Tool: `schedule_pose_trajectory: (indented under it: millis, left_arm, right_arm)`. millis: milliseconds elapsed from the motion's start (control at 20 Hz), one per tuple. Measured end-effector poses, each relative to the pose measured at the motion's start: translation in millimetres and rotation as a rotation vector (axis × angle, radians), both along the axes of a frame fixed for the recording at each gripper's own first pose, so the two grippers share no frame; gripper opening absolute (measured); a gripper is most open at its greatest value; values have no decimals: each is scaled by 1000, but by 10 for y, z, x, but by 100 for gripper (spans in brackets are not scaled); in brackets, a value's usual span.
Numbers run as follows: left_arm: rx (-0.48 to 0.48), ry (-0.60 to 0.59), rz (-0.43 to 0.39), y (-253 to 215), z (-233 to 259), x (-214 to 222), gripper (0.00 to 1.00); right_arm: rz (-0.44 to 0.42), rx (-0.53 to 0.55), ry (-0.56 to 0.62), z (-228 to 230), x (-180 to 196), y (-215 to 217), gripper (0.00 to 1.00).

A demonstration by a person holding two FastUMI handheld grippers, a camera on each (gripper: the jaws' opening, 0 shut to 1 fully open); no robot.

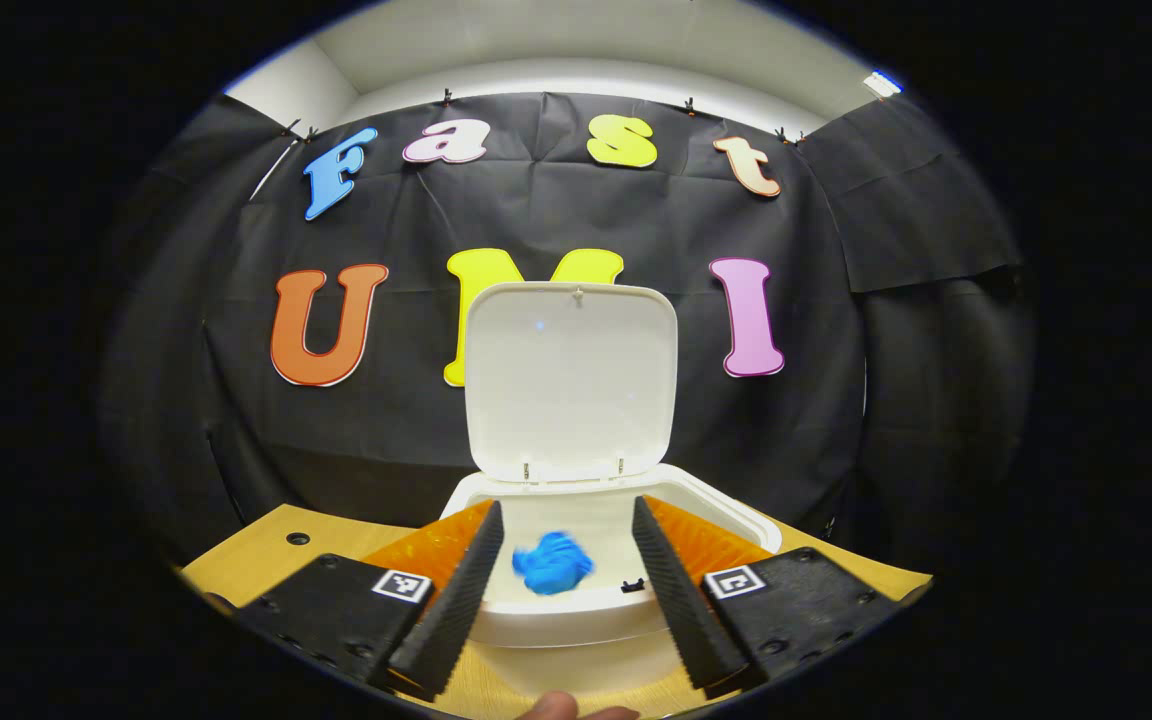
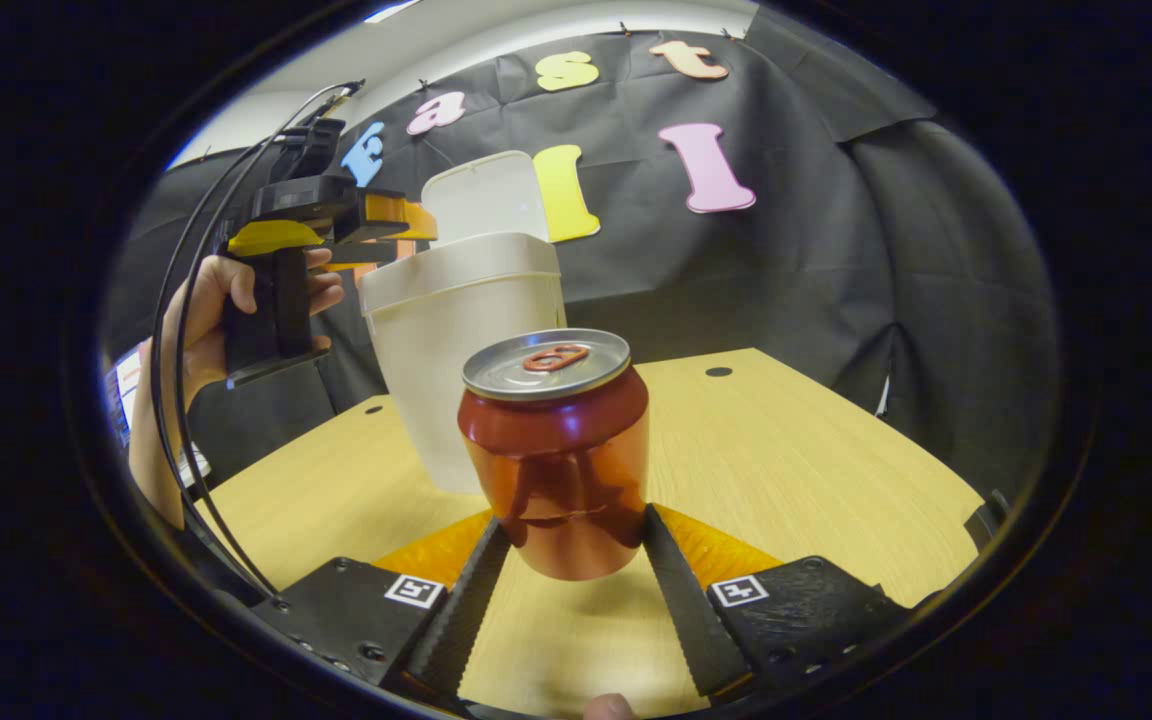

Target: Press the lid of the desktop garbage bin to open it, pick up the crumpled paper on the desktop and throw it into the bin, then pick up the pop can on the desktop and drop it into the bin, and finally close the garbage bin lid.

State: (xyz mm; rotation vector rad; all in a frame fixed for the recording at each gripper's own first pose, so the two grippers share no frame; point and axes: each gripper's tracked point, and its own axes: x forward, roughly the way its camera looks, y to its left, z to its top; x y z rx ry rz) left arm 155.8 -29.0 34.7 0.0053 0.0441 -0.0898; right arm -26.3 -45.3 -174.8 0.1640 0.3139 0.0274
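Blue crumpled paper (image 1: pixel 552 563) drops past the spread, empty left gripper (image 1: pixel 566 570) into the open-lidded bin (image 1: pixel 576 610) at lower centre, while the right gripper (image 2: pixel 573 560) clamps the pop can (image 2: pixel 556 455), leaving can-drop and lid-closing.

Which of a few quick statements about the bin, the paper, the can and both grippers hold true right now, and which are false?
1. The bin lid stands open. True.
2. The blue paper lies on the desk. False: it is blurred in the bin's opening, between the open fingers of the left gripper.
3. The right gripper is shut on the can. True.
4. The can lies on its side. False: it is upright, tab on top.
5. The left gripper is held over the bin. True.
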Motion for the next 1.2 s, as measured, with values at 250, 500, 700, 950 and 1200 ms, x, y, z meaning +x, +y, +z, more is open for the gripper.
schedule_pose_trajectory:
  millis: [250,500,700,950,1200]
  left_arm:
    - [-14,-10,14,36,64,-51,99]
    - [-31,-11,17,121,62,-259,100]
    - [-31,-11,37,295,-5,-528,100]
    - [-18,-32,63,583,-71,-912,100]
    - [6,-39,125,932,-227,-1242,100]
  right_arm:
    - [-4,-26,-5,39,-15,-2,81]
    - [-1,-76,-36,227,-4,33,81]
    - [14,-102,-85,543,17,97,81]
    - [76,-102,-125,958,142,315,82]
    - [142,-113,-195,1528,364,554,82]
